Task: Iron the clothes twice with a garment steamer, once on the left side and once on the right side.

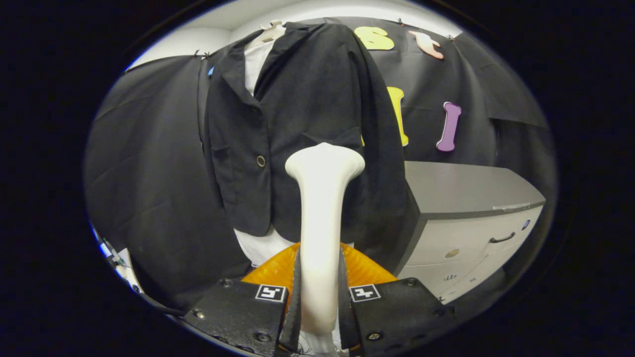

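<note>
Holding the garment steamer by its slender neck, we see the gripper closed on it, one finger pressing each side low on the shaft, while the flared head stands upright beyond the fingers, close to or touching the dark jacket hanging just ahead. We judge the steamer to be rigid, smooth plastic and fairly light, though top-heavy at the flared head; its glossy surface may slip, so a hold low on the narrow neck, as here, seems the sound choice. An orange translucent part sits just behind the fingers, around the base of the neck; we cannot tell what it belongs to. The jacket hangs from a pale hanger over a white shirt, whose hem also shows below the jacket's edge. We expect this cloth to be soft and to swing away under pressure, so contact should be gentle. To the right of the gripper, beyond the jacket, stands a grey-topped desk with pale drawers. Black cloth backs the booth, and a white wall shows above it.
</note>
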`<state>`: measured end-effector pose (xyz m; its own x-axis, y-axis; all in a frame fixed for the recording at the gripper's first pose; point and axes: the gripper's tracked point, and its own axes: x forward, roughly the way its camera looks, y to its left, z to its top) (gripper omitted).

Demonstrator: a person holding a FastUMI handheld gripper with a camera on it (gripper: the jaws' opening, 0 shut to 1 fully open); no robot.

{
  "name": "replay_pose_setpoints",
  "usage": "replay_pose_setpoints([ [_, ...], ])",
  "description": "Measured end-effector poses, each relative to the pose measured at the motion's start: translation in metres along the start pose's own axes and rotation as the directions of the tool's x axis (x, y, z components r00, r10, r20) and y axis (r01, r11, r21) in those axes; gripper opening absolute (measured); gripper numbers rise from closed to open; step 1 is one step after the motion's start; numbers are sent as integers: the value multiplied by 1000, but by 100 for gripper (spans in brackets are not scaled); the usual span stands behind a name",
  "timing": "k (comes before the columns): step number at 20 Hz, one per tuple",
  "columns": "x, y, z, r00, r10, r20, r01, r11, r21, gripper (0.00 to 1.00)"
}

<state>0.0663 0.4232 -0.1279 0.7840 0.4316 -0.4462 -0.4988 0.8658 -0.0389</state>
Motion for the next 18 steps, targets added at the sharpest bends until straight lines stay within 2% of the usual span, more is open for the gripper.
replay_pose_setpoints([
  [12, 21, -2, -58, 992, -28, -127, 26, 1000, -17, 34],
  [13, 32, 1, -76, 990, -30, -136, 27, 999, -24, 34],
  [18, 38, -5, -109, 979, -44, -200, 38, 999, -37, 33],
])
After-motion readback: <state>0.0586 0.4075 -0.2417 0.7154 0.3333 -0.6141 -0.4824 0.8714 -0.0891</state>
